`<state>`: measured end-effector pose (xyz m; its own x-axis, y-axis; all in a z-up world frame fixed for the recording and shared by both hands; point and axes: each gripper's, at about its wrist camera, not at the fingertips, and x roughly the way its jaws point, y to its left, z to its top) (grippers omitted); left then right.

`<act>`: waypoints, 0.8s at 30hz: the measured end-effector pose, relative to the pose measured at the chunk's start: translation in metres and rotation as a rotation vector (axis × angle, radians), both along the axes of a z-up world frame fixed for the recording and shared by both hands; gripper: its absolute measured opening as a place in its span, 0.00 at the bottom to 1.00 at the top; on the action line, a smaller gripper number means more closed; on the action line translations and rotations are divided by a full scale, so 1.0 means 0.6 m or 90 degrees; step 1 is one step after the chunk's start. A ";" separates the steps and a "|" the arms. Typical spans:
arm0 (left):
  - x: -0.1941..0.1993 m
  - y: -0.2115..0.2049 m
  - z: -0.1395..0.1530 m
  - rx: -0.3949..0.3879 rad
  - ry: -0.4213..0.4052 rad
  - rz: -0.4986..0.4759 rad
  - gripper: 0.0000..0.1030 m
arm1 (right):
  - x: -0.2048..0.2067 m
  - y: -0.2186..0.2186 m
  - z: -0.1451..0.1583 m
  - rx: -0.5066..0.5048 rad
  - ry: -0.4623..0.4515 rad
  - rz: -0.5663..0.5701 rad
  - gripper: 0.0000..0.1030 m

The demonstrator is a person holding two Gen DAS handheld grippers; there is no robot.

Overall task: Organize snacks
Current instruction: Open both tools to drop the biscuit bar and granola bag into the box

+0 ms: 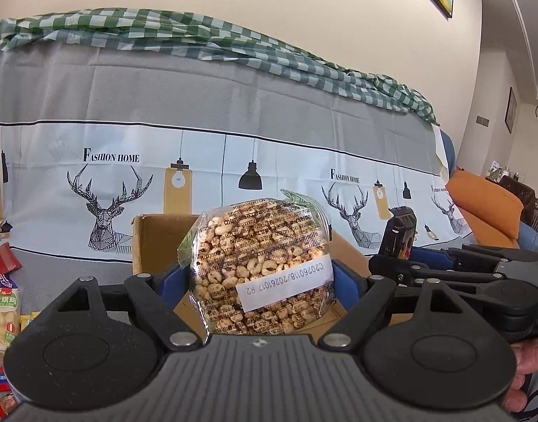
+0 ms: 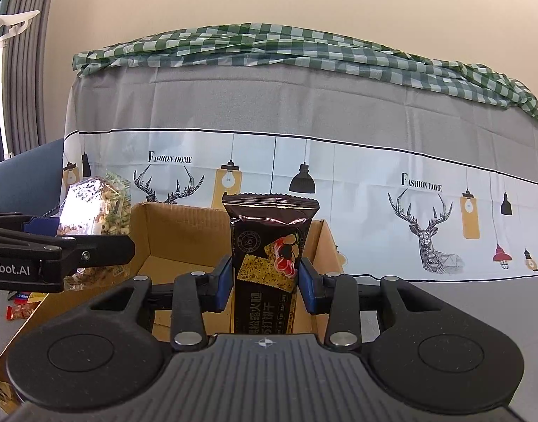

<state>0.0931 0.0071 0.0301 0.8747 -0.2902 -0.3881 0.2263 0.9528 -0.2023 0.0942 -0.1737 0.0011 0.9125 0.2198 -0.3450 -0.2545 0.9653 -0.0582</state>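
**Two snacks held up over the box**

Through my left camera I see my left gripper (image 1: 261, 281) with its blue pads spread wide. Between them sits a clear plastic bag of puffed golden cereal (image 1: 260, 267). Both pads press on the sides of the bag, so I am pinching it. The bag has a white sticker with printed numbers on it. It is held up over the open brown cardboard box (image 1: 145, 242). Off to the right I see my right gripper (image 1: 395, 256) from the side, holding up the dark packet (image 1: 400, 234). A bit of a hand (image 1: 531, 362) shows at the bottom right corner. On the left, on the grey table cover, lie more snacks: a green and white packet of pale puffs (image 1: 3, 320) and some small red packets (image 1: 3, 263). Behind the box hangs a big grey and white cloth with black deer heads and lamps (image 1: 233, 112), and a green checked cloth (image 1: 198, 38) lies on top of it.

Through my right camera I see the right gripper's blue pads set closer together. They pinch a tall dark brown packet of crackers with gold writing, held upright over the same box. On the left, the left gripper holds the cereal bag above the box's left side. I see small red packets on the table by the box's left wall.
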 end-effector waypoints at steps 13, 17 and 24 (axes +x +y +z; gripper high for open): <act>0.000 -0.001 0.001 -0.009 0.004 -0.001 0.87 | 0.002 -0.001 -0.001 -0.006 -0.002 0.001 0.40; 0.002 -0.004 0.003 -0.011 0.003 -0.004 0.92 | 0.002 -0.001 -0.002 -0.008 -0.003 -0.002 0.40; 0.000 -0.010 0.003 0.002 -0.002 -0.006 0.99 | 0.004 0.000 -0.004 -0.012 0.002 -0.008 0.50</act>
